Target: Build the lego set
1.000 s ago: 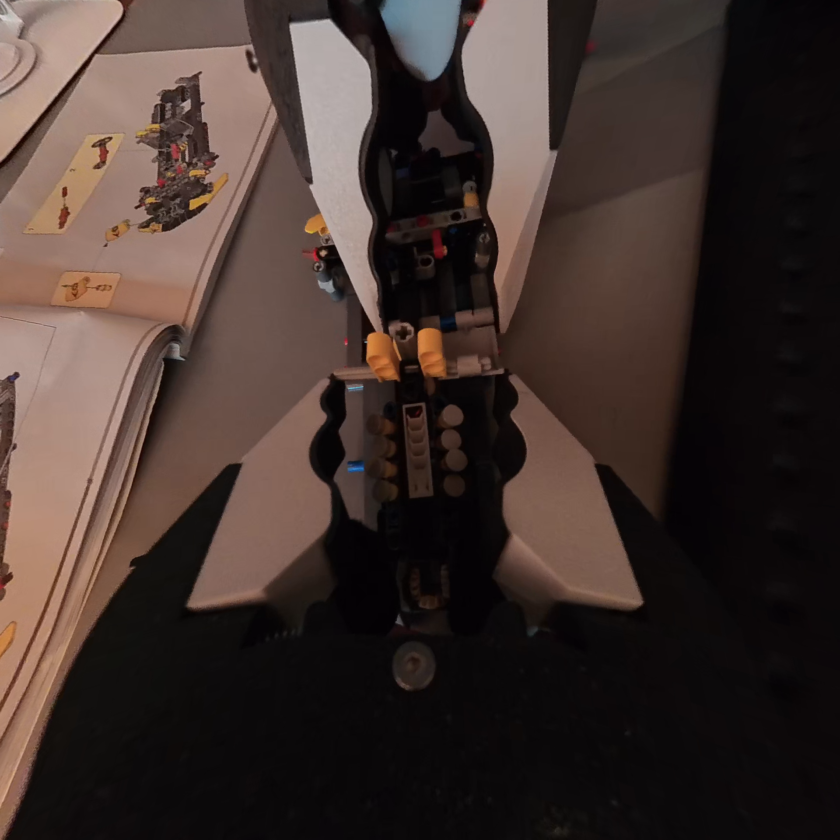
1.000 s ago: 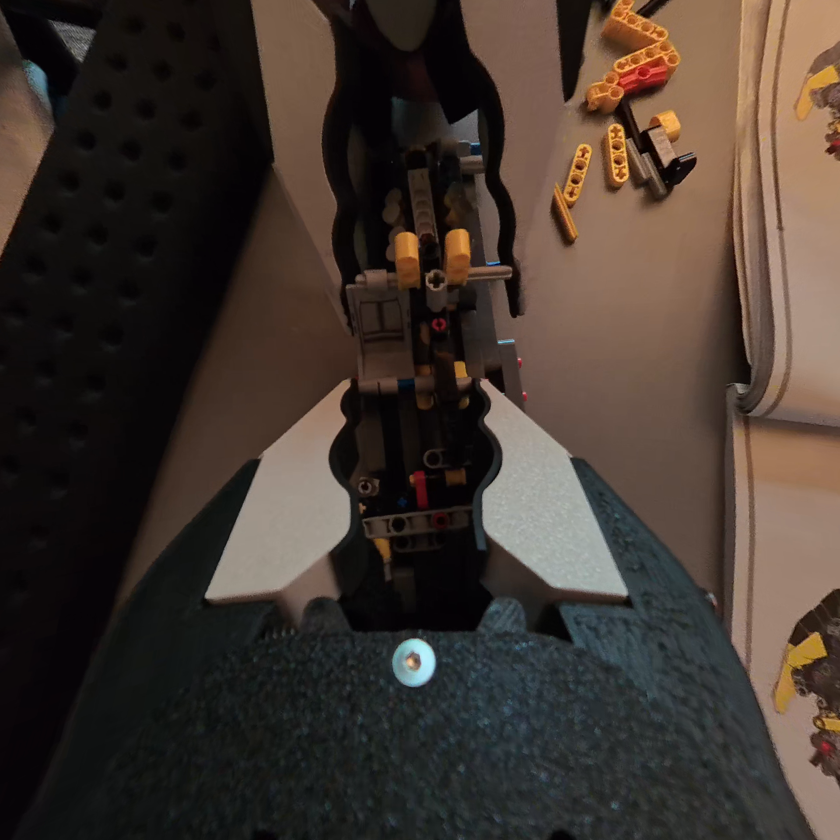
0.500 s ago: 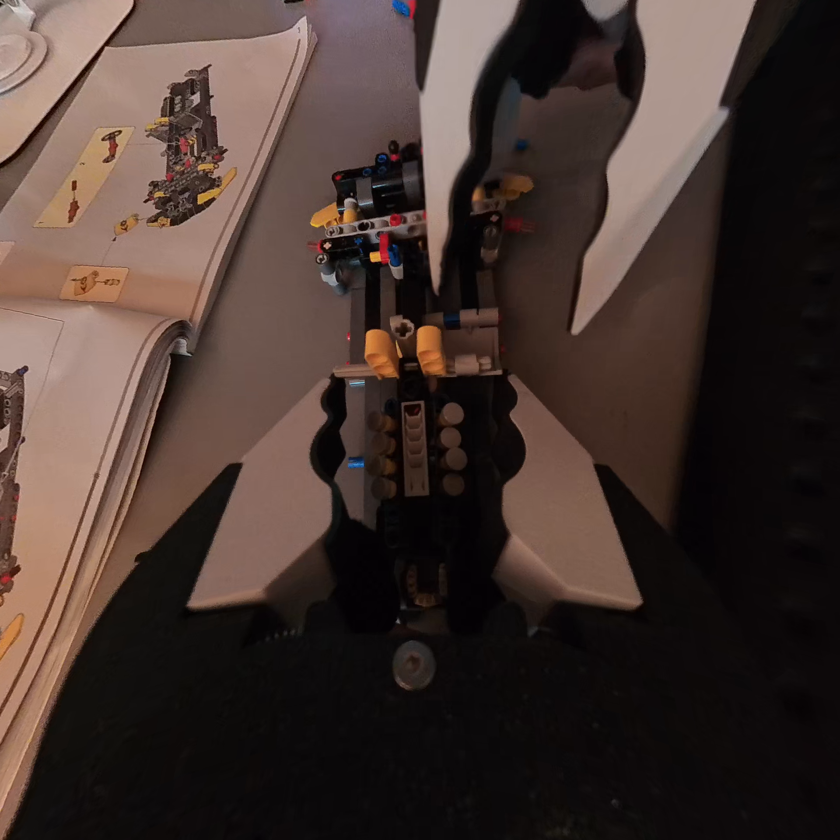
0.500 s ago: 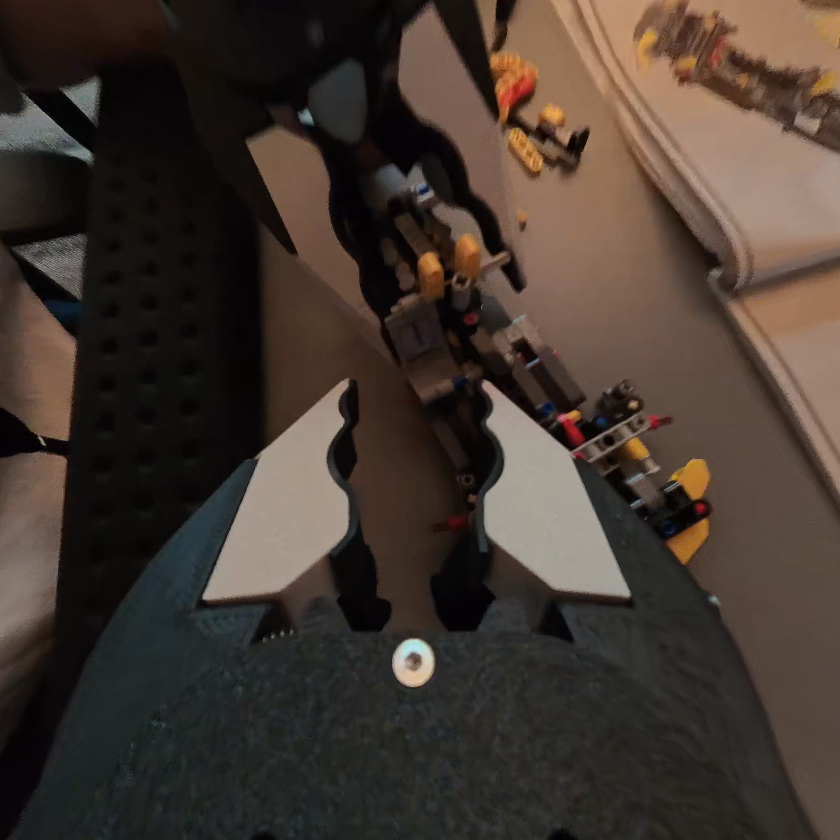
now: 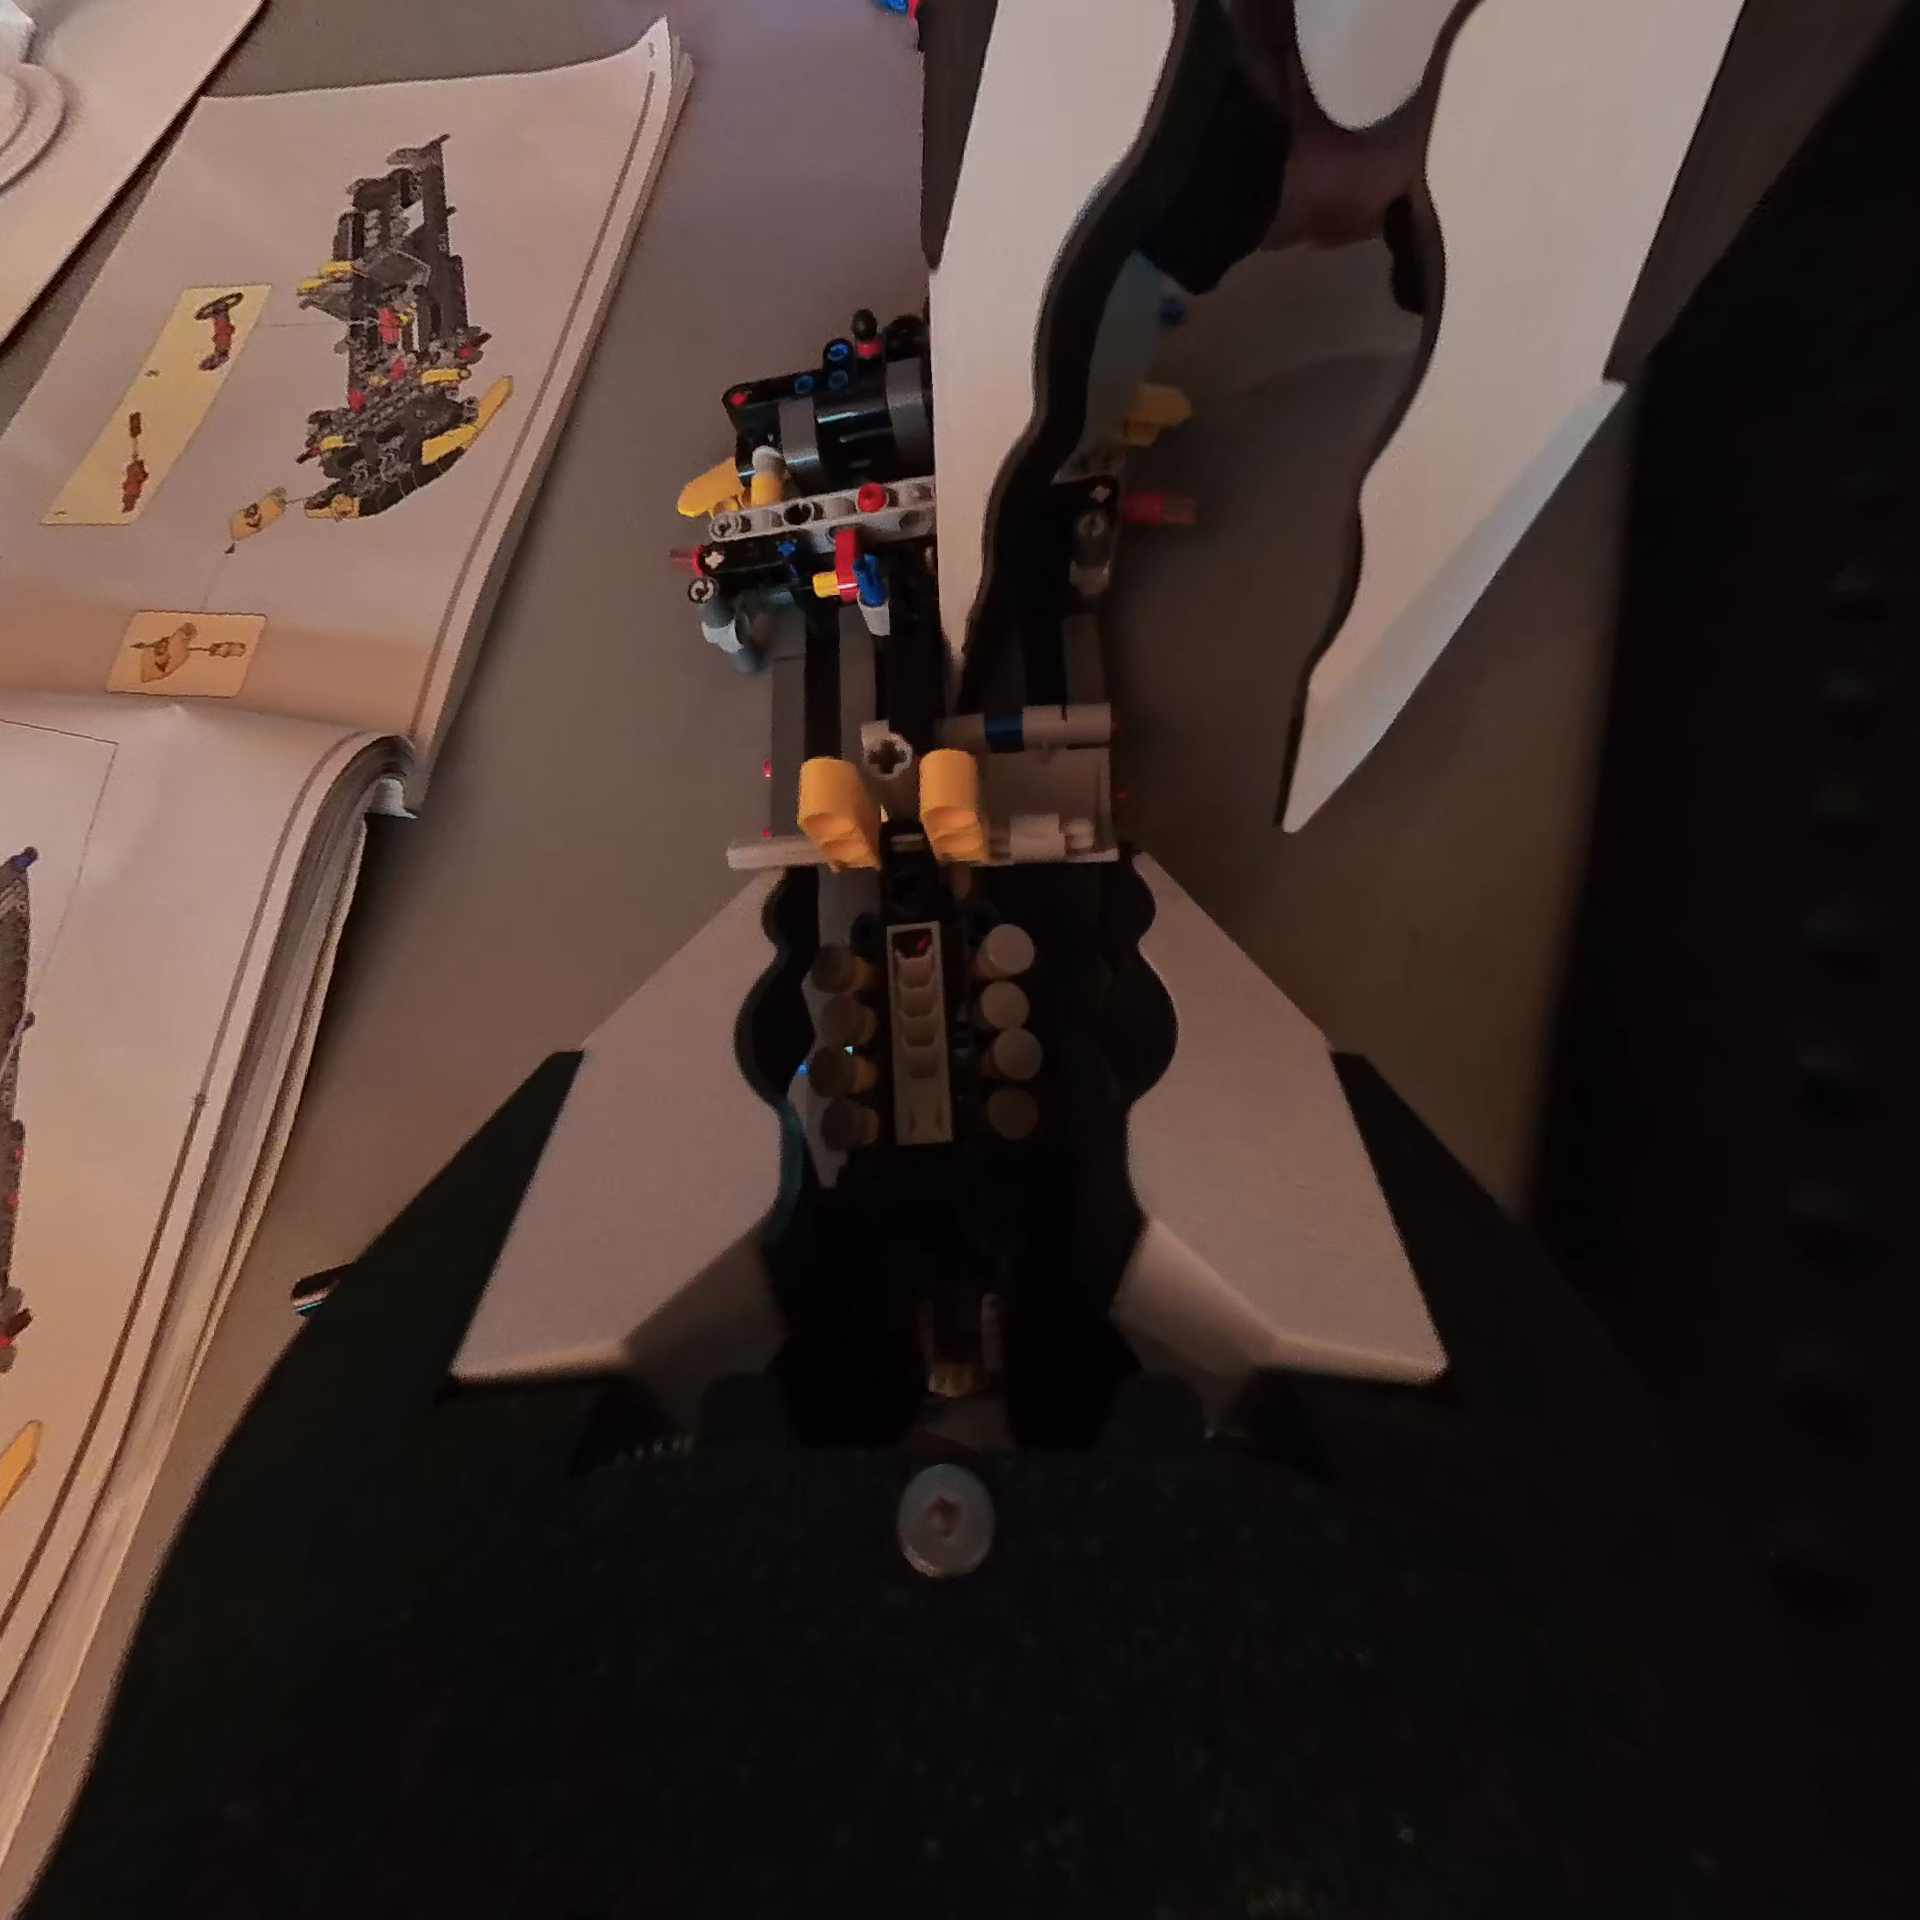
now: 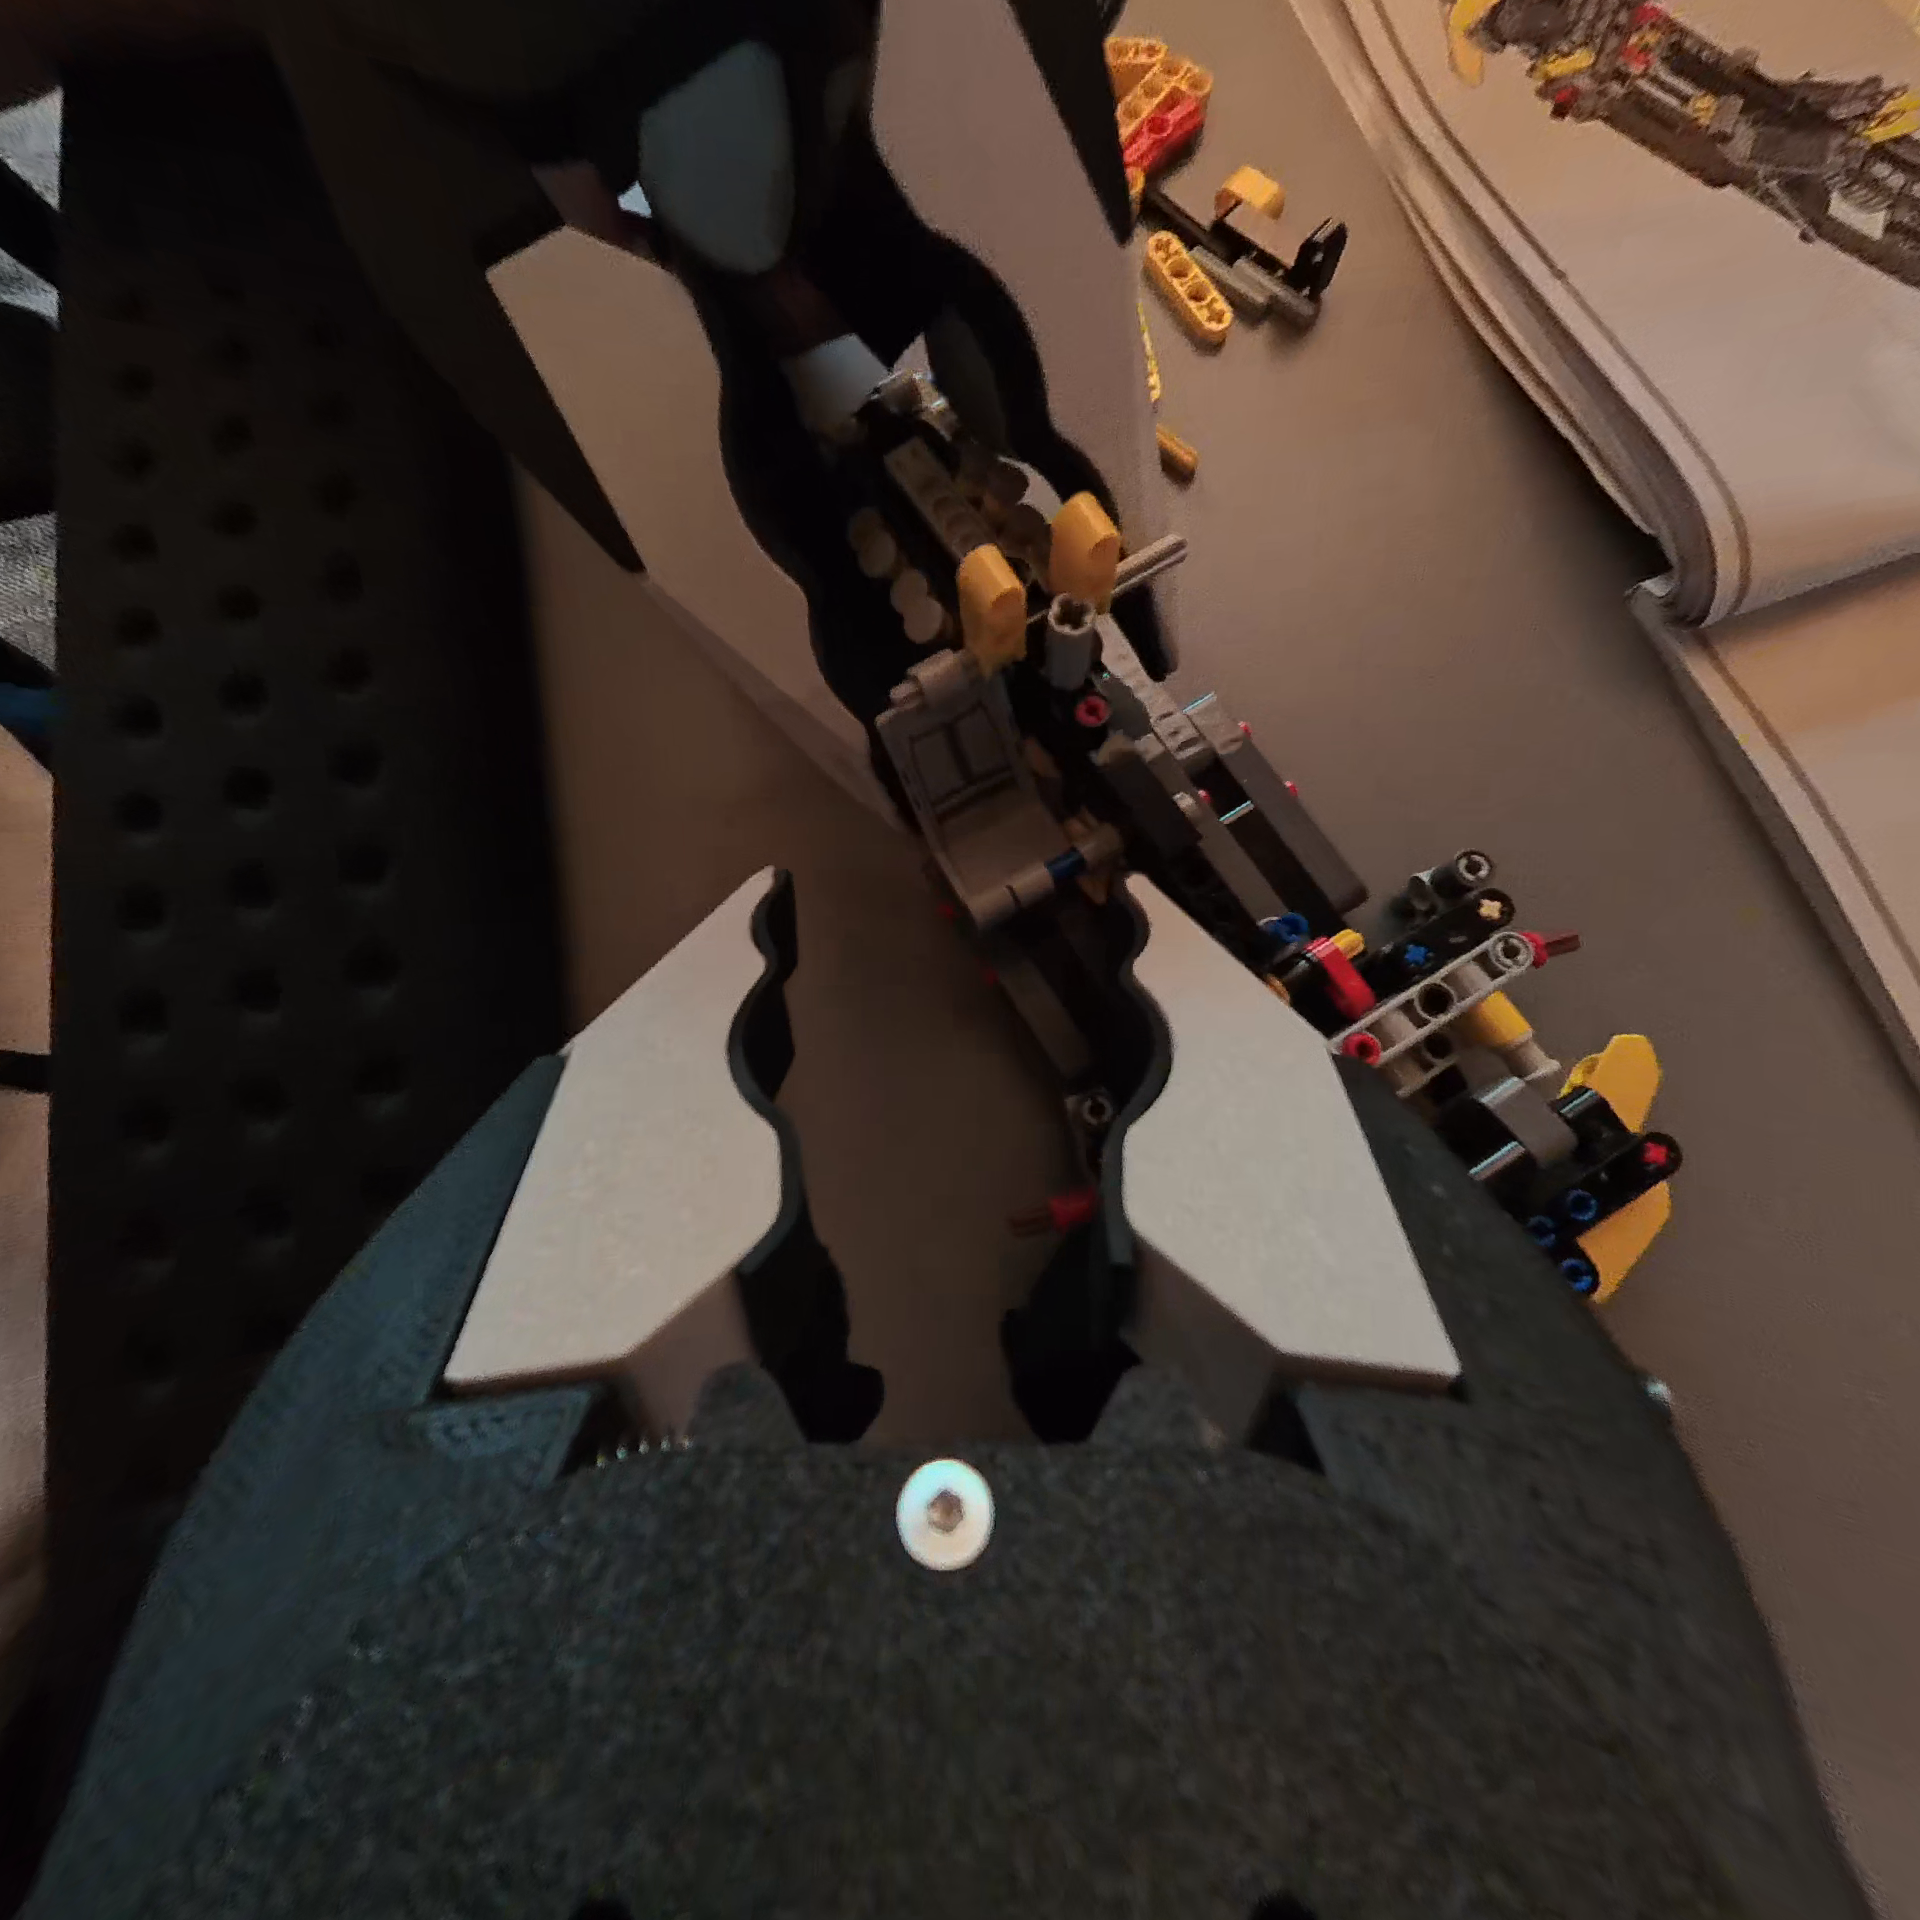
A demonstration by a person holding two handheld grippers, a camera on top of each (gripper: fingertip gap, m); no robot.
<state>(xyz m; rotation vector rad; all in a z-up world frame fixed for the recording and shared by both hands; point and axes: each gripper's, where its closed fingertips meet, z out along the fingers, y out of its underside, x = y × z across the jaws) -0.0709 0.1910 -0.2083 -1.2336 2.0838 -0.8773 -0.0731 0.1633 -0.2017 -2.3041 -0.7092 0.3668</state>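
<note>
The partly built lego model (image 5: 831,520), black and grey with yellow, red and blue pieces, lies on the grey table. My left gripper (image 5: 951,883) is shut on its rear end, just behind two yellow pieces (image 5: 836,810). My right gripper (image 5: 1132,727) comes in from the far side, open. In the right wrist view the right gripper (image 6: 956,904) has its jaws wide apart. The model (image 6: 1434,1018) runs diagonally, and one of its beams lies along the inner side of the right finger (image 6: 1247,1143). The left gripper (image 6: 1029,727) holds the model's far end there.
An open instruction booklet (image 5: 312,416) lies left of the model; it also shows in the right wrist view (image 6: 1662,260). Loose yellow, red and black pieces (image 6: 1195,270) lie beyond the left gripper. A black perforated panel (image 6: 260,623) borders the table. My left and right fingertips are right by each other.
My right gripper has opened and let go of the model's front end, then swung aside at an angle. My left gripper still holds the rear end in place.
</note>
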